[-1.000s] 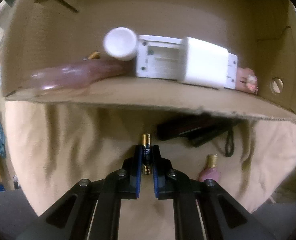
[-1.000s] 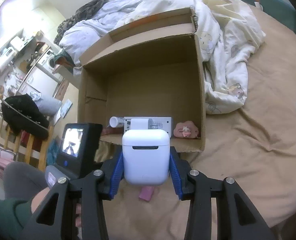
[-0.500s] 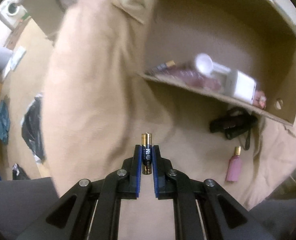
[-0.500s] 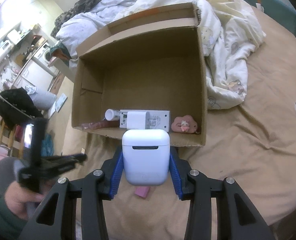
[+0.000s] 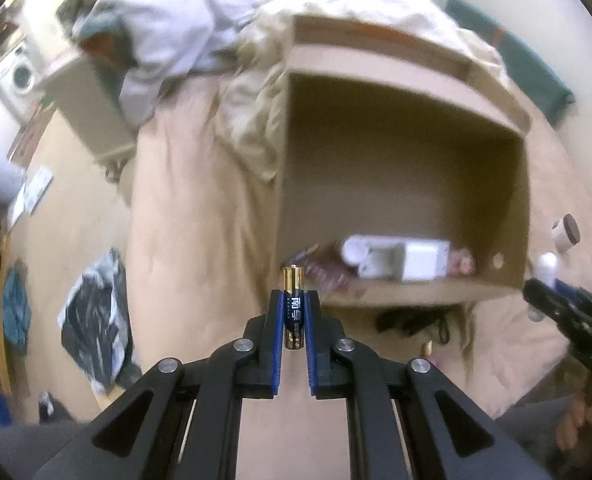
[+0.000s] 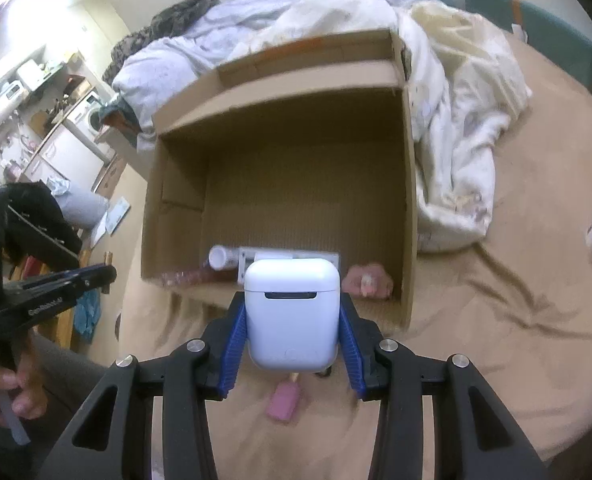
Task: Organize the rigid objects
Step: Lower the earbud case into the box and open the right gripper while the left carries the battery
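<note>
Battery (image 5: pixel 293 307), upright in our shut left hand-held gripper (image 5: pixel 294 312) at the cardboard box's (image 5: pixel 511 284) seven o'clock corner, could slip out onto the bed (image 5: pixel 184 240); right view: our right hand-held gripper (image 6: pixel 292 320), clamped on the white case (image 6: pixel 292 316) at the box's six o'clock, risks clipping that rim.

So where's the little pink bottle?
In the right wrist view, the pink bottle lies on the tan bedsheet, just below the white case, in front of the cardboard box.
</note>
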